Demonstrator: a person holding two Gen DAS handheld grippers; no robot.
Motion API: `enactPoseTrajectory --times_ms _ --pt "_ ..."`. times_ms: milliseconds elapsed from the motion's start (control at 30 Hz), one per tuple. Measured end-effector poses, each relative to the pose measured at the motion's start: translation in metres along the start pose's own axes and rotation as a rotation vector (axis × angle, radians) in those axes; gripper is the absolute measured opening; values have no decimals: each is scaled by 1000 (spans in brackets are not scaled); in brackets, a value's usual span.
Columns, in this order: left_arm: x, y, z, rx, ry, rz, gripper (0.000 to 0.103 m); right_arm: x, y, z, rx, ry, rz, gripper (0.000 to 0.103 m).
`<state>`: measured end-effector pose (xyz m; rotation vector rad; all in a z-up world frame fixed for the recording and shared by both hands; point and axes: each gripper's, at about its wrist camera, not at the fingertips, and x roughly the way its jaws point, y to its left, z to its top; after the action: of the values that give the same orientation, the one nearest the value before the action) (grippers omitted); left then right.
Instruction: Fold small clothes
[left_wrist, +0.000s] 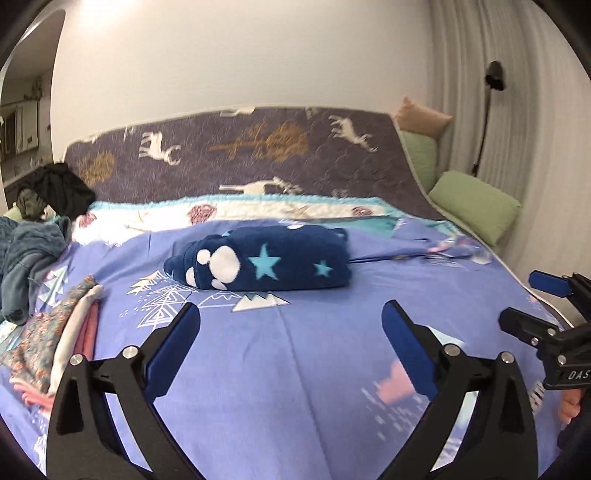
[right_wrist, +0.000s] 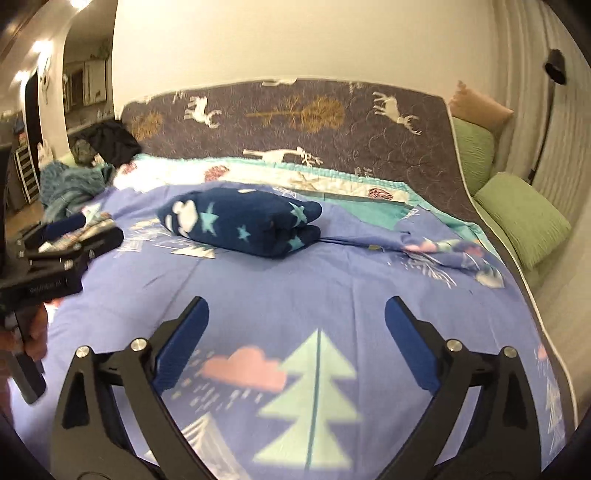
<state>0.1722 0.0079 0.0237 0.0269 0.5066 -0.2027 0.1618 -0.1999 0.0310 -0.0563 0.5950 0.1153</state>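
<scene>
A folded dark blue fleece garment (left_wrist: 266, 260) with light stars and white paw shapes lies on the purple bedsheet (left_wrist: 295, 369), in the middle of the bed; the right wrist view shows the garment (right_wrist: 243, 219) too. My left gripper (left_wrist: 291, 321) hovers over the sheet a short way in front of it, jaws spread wide with nothing between them. My right gripper (right_wrist: 297, 314) stands the same way, open and empty, back from the garment. Each gripper shows at the edge of the other's view: the right gripper (left_wrist: 532, 301) and the left gripper (right_wrist: 77, 229).
A stack of folded clothes (left_wrist: 55, 325) sits at the left edge of the bed, with a blue heap (left_wrist: 26, 254) and dark clothes (left_wrist: 59, 188) behind it. Green pillows (left_wrist: 476, 206) line the right side. A deer-patterned quilt (left_wrist: 258, 155) covers the back. A bunched fold of sheet (right_wrist: 454, 254) lies right.
</scene>
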Motion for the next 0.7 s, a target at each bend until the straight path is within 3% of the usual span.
enactPoseTrajectory --times_ms 267,467,700 --pt "-90 -30 -33 47 -47 43 102 -82 8 -33 60 -51 1 101" --pt "-124 -40 -52 33 -18 129 102 -120 14 -56 23 -81 -16 101" --pt "-158 -40 -75 -23 6 152 102 -147 7 -75 51 -85 -4 101"
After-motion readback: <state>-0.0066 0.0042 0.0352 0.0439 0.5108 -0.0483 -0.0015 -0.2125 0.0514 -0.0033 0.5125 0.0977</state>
